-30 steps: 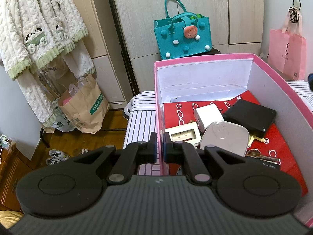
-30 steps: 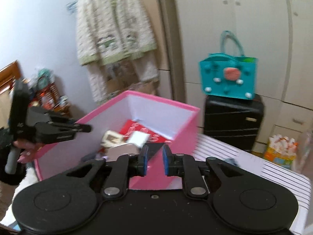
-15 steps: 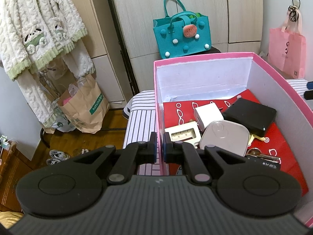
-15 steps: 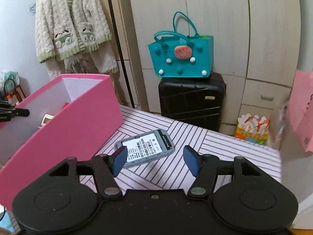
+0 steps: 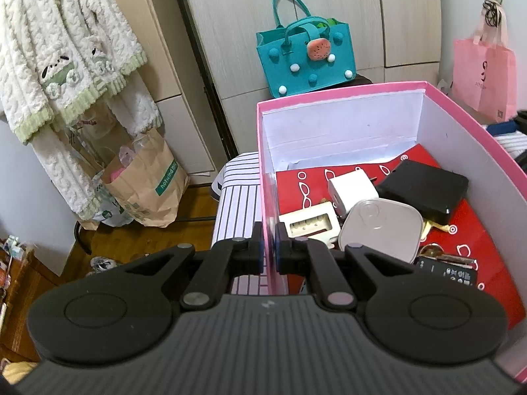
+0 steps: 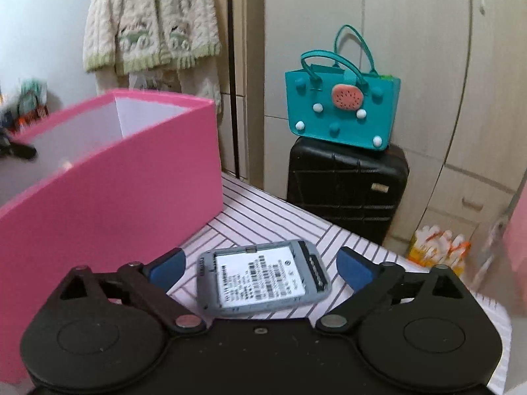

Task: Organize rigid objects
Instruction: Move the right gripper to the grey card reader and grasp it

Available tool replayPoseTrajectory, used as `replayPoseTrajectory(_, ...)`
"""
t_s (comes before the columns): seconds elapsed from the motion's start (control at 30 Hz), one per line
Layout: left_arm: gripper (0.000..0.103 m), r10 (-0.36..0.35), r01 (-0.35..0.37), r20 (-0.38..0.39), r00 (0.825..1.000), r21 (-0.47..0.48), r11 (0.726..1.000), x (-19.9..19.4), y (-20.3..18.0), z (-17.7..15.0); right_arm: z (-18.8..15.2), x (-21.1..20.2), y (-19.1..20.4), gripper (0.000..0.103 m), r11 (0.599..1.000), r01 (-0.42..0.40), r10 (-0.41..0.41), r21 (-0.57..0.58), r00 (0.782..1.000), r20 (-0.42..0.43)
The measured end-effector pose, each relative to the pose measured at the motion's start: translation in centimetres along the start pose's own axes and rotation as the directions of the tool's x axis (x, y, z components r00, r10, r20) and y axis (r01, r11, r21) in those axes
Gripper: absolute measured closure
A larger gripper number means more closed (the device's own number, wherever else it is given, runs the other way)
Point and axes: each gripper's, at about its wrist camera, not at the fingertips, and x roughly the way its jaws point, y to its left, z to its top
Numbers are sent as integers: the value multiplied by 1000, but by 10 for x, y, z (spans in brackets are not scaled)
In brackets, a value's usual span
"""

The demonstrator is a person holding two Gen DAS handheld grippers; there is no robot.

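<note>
While the left gripper (image 5: 268,245) has its fingers (image 5: 256,247) pinched on the near left wall of the pink box (image 5: 339,89), one finger outside and one inside, the right gripper (image 6: 260,265) has its fingers (image 6: 166,267) spread wide on either side of a grey device (image 6: 262,278), touching neither edge as far as can be seen

Grey device: lies flat on the striped table (image 6: 263,217), white barcode label facing up, just beside the outer wall of the pink box, not touching it

Box contents, seen from the left wrist view: red patterned sheet (image 5: 309,186) lining the floor; cream rectangular piece (image 5: 311,225) nearest the gripped wall; white charger block (image 5: 352,191) behind it; rounded silver-grey case (image 5: 382,227) resting partly over its neighbours; black flat box (image 5: 425,189) tilted at the right; keys (image 5: 441,256) and a small black remote-like item (image 5: 448,271) at the near right

Room beyond: teal handbag (image 6: 342,120) sitting on a black suitcase (image 6: 346,191) against the wardrobe (image 6: 411,49); cream knitted cardigan (image 5: 62,56) hanging at left; brown paper bag (image 5: 145,184) on the floor below it; pink shopping bag (image 5: 484,72) hanging at right
</note>
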Motion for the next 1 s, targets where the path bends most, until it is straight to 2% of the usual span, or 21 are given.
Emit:
replayPoseTrajectory(0.07,97,7,-7,6,1000,3,1000,-1,-1,0,0,10,7,1,997,24,-25,-72,1000,-14)
replayPoseTrajectory(0.17,97,7,-7,9,1000,7,1000,-2,-1,0,0,22,11,1,990,15,-20,-140,999,-38)
replayPoseTrajectory(0.33,96,-1,1,8,1000,-1,1000,-3,0,0,2,19,-1,1,997,-11,4,-78,997,-82)
replayPoseTrajectory(0.47,96,-1,1,11,1000,-13,1000,-5,2,-1,-5,8,-14,1,997,-70,67,-20,991,-119)
replayPoseTrajectory(0.57,95,-7,7,16,1000,-29,1000,-5,5,-1,-13,-6,-13,1,986,-123,104,-115,982,-156)
replayPoseTrajectory(0.73,95,-18,18,13,1000,-38,999,-4,7,0,-34,-39,-14,1,948,-195,157,-250,974,-163)
replayPoseTrajectory(0.87,95,-18,19,18,1000,-40,999,-4,7,-1,-42,-56,-23,1,956,-109,69,-271,986,-155)
replayPoseTrajectory(1.0,95,-24,25,23,999,-42,999,-4,9,-1,-43,-63,-34,1,973,-31,-10,-228,984,-179)
